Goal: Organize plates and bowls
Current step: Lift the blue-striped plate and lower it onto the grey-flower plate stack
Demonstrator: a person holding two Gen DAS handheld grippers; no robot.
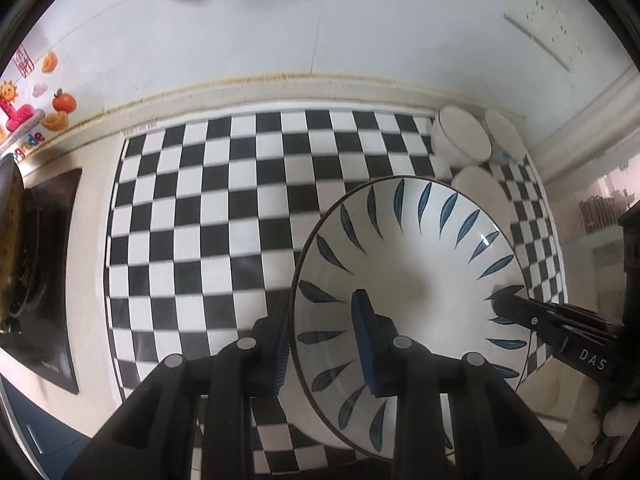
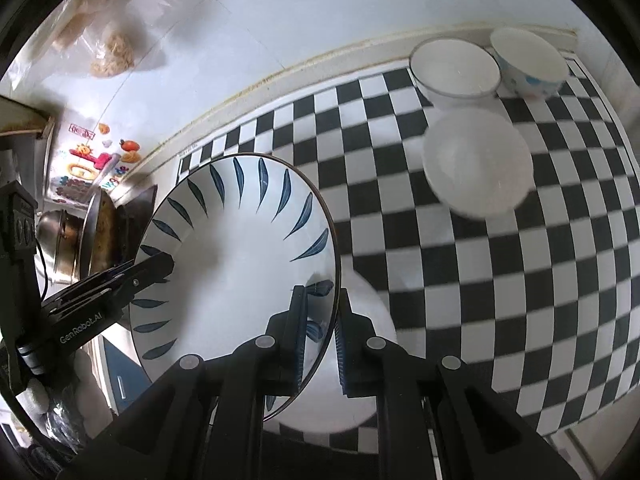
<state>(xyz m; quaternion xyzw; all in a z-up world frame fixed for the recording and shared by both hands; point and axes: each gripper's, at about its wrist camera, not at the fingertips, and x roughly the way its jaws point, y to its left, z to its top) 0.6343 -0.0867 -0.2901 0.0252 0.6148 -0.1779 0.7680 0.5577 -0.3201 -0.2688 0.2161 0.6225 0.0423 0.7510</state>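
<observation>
A large white bowl (image 1: 416,272) painted with blue leaf strokes around its inner wall is being held above the bench (image 1: 92,256) by both grippers at once, clear of the black-and-white checkered mat (image 1: 208,216) that is covering the work area. The left gripper (image 1: 324,344) is gripping the bowl's left rim, its jaws clamped on the wall with one blue pad inside and the other outside. The right gripper (image 2: 320,332) is doing the same on the opposite rim, its jaws pressed nearly together on the thin edge. In the right wrist view the bowl (image 2: 240,264) is tilting, with its open side facing the camera. At the far right corner of the mat three smaller bowls are sitting close together: a plain white bowl (image 2: 478,168) nearest, a dark-rimmed white bowl (image 2: 454,68) behind it, and a white bowl with blue markings (image 2: 528,64) beside that one by the wall. To the left of the mat a pan (image 2: 98,236) is resting on a dark stove top (image 1: 52,280), and colourful stickers (image 1: 36,108) are showing on the wall tiles.
</observation>
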